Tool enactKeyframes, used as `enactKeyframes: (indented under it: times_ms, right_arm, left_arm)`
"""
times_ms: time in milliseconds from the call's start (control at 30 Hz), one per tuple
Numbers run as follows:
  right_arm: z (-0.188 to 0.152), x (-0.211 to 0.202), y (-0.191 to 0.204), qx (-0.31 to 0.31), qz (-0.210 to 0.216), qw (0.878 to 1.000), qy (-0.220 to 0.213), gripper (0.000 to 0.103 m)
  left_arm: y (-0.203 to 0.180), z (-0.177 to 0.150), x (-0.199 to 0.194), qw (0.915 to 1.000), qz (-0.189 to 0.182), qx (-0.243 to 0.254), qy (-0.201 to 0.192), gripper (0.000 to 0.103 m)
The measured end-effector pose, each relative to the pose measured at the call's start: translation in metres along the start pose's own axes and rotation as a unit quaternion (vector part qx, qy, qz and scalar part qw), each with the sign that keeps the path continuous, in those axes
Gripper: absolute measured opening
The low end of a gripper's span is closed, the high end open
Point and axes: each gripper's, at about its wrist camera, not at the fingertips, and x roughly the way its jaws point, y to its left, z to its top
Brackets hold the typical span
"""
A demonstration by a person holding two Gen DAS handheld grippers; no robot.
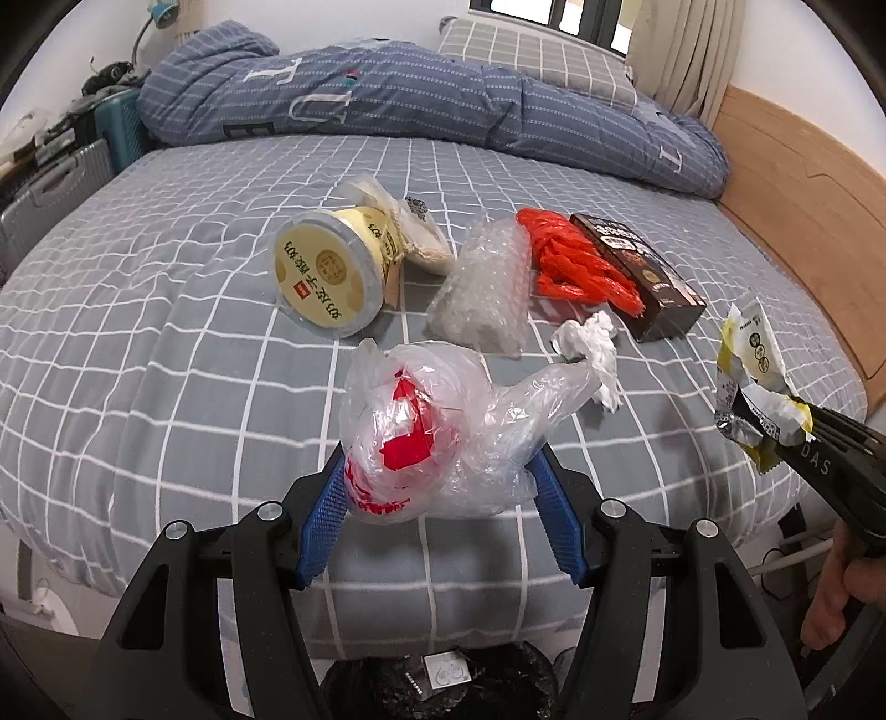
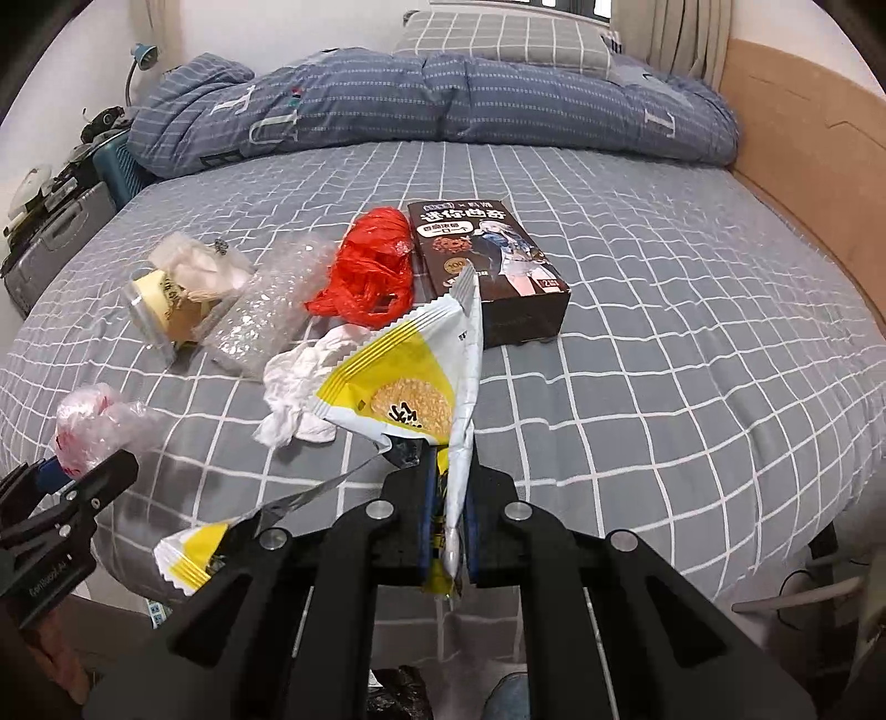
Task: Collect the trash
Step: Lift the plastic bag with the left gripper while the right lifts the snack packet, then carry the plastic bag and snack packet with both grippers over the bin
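My left gripper [image 1: 437,471] is shut on a crumpled clear plastic bag with red print [image 1: 437,437], held above the bed's near edge; the bag also shows in the right wrist view [image 2: 94,421]. My right gripper [image 2: 448,471] is shut on a yellow and white snack wrapper [image 2: 410,376], also seen at the right of the left wrist view [image 1: 753,382]. On the bed lie a yellow yogurt tub [image 1: 332,271], bubble wrap [image 1: 482,288], a red plastic bag [image 1: 570,266], a dark cookie box [image 2: 493,271] and a white tissue [image 1: 595,349].
A black-lined trash bin [image 1: 437,687] sits below my left gripper at the bed's foot. A rolled blue duvet [image 1: 421,99] and a pillow [image 1: 531,50] lie at the far side. A wooden headboard [image 1: 803,183] runs along the right. Suitcases [image 1: 50,188] stand at the left.
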Motion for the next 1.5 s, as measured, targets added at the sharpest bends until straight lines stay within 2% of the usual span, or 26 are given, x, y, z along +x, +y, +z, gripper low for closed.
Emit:
enactKeyframes:
  times_ms: [400, 867, 1500]
  right_arm:
    - [-0.027, -0.042, 0.008, 0.006, 0.012, 1.000, -0.013, 0.008]
    - [-0.066, -0.069, 0.025, -0.006, 0.026, 1.000, -0.005, 0.008]
    - [-0.123, -0.072, 0.033, -0.014, 0.037, 0.998, 0.046, 0.008]
  left_arm:
    - [-0.005, -0.018, -0.034, 0.9999, -0.008, -0.005, -0.013, 0.061]
    - [-0.007, -0.054, -0.058, 0.9999, -0.011, -0.004, -0.002, 0.061]
    - [-0.003, -0.115, -0.063, 0.9985, -0.007, -0.007, 0.053, 0.061]
